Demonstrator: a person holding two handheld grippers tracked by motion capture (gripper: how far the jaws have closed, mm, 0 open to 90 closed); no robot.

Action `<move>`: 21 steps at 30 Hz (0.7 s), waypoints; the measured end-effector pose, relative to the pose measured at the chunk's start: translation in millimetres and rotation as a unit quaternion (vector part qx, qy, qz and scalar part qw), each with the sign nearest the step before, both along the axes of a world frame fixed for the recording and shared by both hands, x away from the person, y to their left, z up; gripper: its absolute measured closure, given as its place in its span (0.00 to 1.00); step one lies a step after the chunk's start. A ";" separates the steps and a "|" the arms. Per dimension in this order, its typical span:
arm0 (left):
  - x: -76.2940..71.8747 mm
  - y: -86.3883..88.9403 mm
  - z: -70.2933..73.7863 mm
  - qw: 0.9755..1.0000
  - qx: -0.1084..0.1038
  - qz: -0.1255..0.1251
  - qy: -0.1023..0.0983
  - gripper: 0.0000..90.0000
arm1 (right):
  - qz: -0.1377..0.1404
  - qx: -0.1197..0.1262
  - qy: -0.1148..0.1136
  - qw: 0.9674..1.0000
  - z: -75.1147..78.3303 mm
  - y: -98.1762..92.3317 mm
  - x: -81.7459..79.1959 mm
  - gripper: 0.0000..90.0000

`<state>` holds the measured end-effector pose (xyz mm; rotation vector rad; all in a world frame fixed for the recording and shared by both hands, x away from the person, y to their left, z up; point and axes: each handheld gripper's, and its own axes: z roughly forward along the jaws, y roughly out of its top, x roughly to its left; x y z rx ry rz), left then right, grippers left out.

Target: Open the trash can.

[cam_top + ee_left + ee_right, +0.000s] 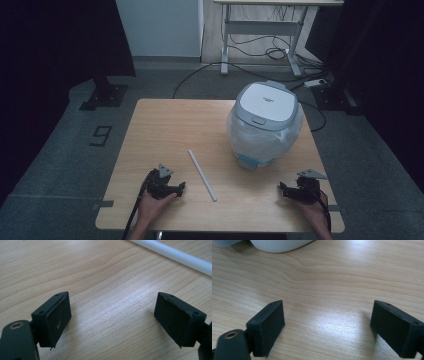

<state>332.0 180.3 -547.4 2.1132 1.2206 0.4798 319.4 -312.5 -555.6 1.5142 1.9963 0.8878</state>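
White tube point(202, 175) lies untouched at the table's point(165, 125) six o'clock, between wide-open, empty left tongs point(181, 187) and right tongs point(281, 188); lidded bin point(264, 122) at two o'clock. Nothing begun.

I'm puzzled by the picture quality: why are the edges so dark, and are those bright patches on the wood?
High view: the table is lit, the surroundings dark. Both gripper views: soft glare on the wood; the white tube looks slightly blurred.

We count two grippers, left gripper point(181, 186) and right gripper point(281, 188), one per hand. On the table point(165, 125): one white tube point(202, 175) and one lidded bin point(263, 123) with one plastic liner bag point(295, 125). One desk point(265, 22) stands behind.
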 end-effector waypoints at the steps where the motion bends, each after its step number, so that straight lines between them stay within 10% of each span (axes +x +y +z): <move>1: 0.1 0.0 0.0 1.000 0.000 0.000 0.000 0.15 | -0.001 0.000 -0.001 1.000 0.1 -0.2 0.0 0.14; 21: 0.9 0.5 0.1 1.000 0.000 -0.003 0.000 0.15 | -0.001 0.053 -0.043 0.998 13.0 -15.5 -13.7 0.39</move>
